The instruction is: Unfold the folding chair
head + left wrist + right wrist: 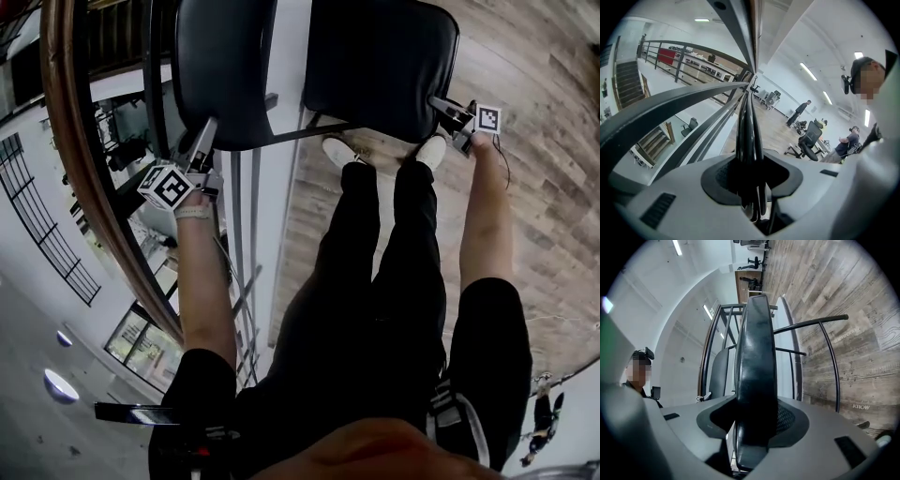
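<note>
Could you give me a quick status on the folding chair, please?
Left claw shut on left pad. Right claw shut on right pad. Chair looks partly open, pads apart. Railing close at left.

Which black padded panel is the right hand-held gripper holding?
The black padded panel over the wooden floor; the left hand-held gripper holds the railing-side one.

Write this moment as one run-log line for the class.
task: unfold folding chair | left gripper: shut on left panel edge | right gripper: shut on right cushion edge
</note>
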Demonstrator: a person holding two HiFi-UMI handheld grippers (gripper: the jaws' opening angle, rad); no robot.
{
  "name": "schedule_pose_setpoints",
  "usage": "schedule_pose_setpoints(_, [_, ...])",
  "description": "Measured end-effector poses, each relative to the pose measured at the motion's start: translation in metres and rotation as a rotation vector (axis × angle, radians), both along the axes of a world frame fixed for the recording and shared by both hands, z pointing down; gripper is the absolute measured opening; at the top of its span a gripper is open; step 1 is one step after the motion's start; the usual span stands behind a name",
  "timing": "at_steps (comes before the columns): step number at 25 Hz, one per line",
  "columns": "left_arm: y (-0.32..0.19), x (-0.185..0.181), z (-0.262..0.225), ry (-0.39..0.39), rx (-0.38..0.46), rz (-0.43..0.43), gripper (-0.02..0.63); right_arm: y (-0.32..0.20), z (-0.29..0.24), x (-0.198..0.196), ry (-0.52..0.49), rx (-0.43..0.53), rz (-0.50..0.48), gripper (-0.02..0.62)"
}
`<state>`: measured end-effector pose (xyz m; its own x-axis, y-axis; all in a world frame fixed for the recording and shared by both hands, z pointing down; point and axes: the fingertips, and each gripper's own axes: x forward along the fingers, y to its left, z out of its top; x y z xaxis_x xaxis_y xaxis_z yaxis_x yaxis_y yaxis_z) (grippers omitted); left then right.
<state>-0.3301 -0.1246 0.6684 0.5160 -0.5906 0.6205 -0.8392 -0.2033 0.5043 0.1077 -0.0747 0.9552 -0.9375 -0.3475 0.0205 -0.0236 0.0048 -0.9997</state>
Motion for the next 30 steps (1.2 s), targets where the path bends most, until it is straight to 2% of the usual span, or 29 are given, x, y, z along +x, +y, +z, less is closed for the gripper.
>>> schedule_pose_setpoints(6, [0.002,0.014,0.011,0.024,-0.001,0.003,0.114,0.009,0.029,0.021,0.01,-0.019,0.014,0.19])
schedule_pose_setpoints(11, [0.002,0.027,0.005,0.031,0.029,0.031,0.114,0.004,0.033,0.026,0.005,0.01,0.022,0.191])
schedule_pose_setpoints(17, [0.015,0.068,0.005,0.001,0.026,0.11,0.12,0.013,0.06,0.041,0.104,-0.061,0.057,0.229])
schedule_pose_setpoints(21, [0.021,0.089,0.005,0.027,0.034,0.092,0.13,0.015,0.072,0.05,0.149,-0.048,0.089,0.25])
schedule_pose_setpoints(26, [0.021,0.091,0.006,-0.001,0.039,0.055,0.124,0.016,0.08,0.056,0.14,-0.043,0.083,0.255])
schedule_pose_setpoints(30, [0.024,0.091,0.006,-0.077,0.068,0.05,0.146,0.011,0.078,0.063,0.131,-0.028,0.094,0.261])
